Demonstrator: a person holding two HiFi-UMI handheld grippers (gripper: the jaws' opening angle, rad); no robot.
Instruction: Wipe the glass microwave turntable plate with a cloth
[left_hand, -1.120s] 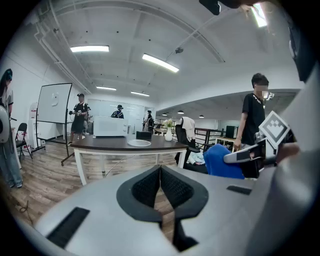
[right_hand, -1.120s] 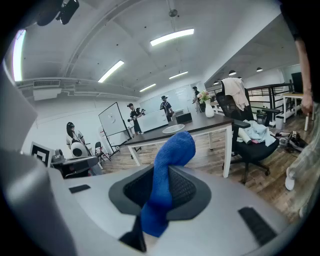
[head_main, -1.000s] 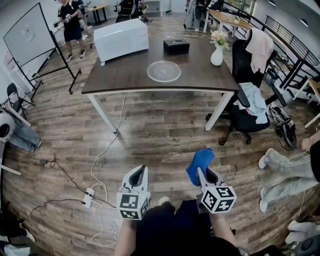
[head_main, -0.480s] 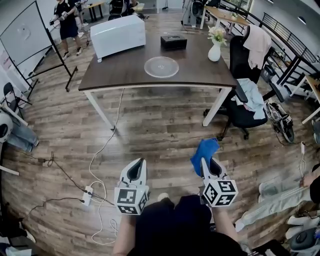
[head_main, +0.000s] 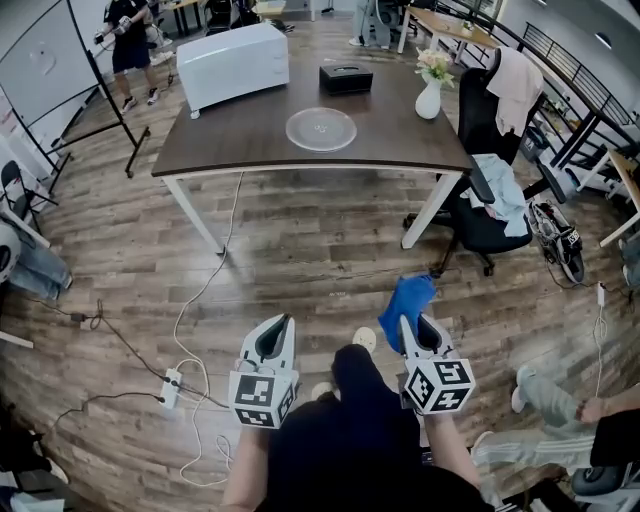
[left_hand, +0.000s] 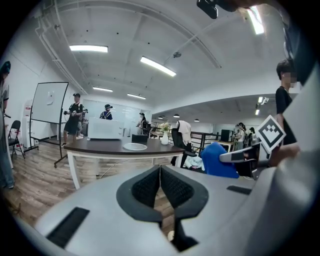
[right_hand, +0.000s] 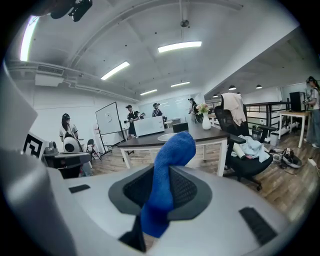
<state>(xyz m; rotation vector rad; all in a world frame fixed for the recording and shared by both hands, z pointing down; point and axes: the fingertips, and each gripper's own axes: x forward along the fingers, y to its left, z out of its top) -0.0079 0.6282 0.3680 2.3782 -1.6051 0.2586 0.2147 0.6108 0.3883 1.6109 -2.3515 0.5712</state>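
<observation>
The round glass turntable plate (head_main: 321, 129) lies flat near the middle of a dark wooden table (head_main: 230, 140), far ahead of both grippers; it also shows small in the left gripper view as the plate (left_hand: 134, 146). My right gripper (head_main: 408, 322) is shut on a blue cloth (head_main: 408, 300), which sticks up out of the jaws as the cloth (right_hand: 168, 172). My left gripper (head_main: 278, 327) is shut with nothing between its jaws (left_hand: 160, 175). Both are held low over the wooden floor, well short of the table.
On the table stand a white microwave (head_main: 232, 64), a black box (head_main: 345, 77) and a white vase with flowers (head_main: 431, 88). A black office chair (head_main: 488, 190) with clothes sits right of the table. A power strip (head_main: 170, 390) and cables lie on the floor at left. People stand far back.
The view has drawn slightly nearer the table over the second. The right gripper keeps hold of the blue cloth, and the left stays shut.
</observation>
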